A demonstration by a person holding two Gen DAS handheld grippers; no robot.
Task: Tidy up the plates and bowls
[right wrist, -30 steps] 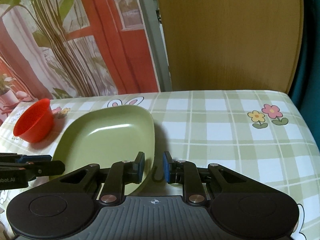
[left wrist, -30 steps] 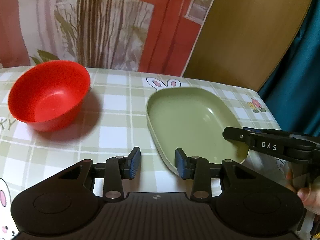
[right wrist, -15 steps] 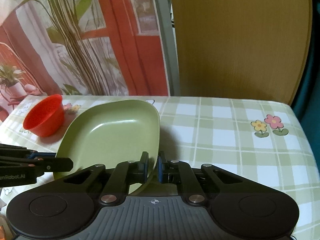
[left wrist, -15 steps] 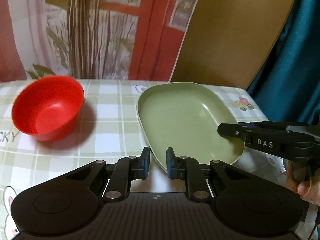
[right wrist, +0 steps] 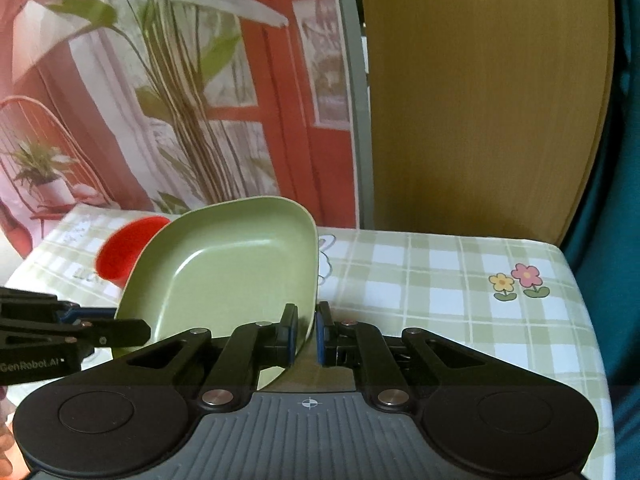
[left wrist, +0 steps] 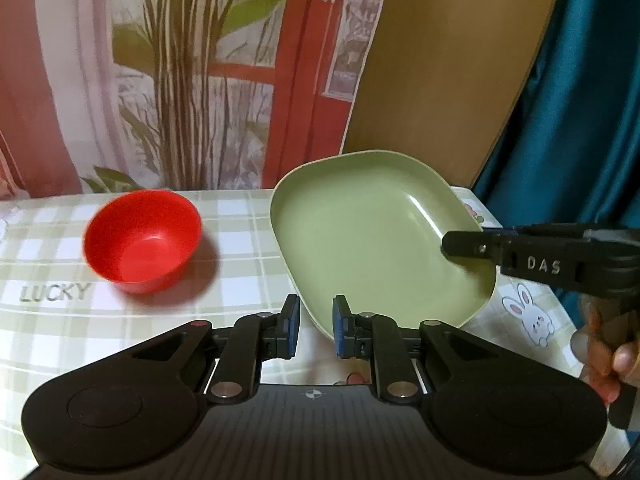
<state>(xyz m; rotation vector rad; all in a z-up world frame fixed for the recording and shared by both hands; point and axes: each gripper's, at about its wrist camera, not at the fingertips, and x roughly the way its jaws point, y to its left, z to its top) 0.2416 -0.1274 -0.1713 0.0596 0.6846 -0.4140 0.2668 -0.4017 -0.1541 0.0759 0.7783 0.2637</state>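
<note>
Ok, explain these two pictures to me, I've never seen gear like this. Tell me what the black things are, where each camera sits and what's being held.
There is no robot here. A person holds a pair of tongs in each hand, and each pair carries a wide-angle camera looking forward along its two fingers. The black shape at the bottom of each picture is that pair's own body.

One picture looks out from the left tongs, the other from the right tongs. Each pair also shows at the edge of the other's picture.

On the table, which has a checked cloth, stands an empty red bowl. The green plate is the thing being held: each pair is closed on its rim, on different sides. It looks tilted, with its far edge raised.
</note>
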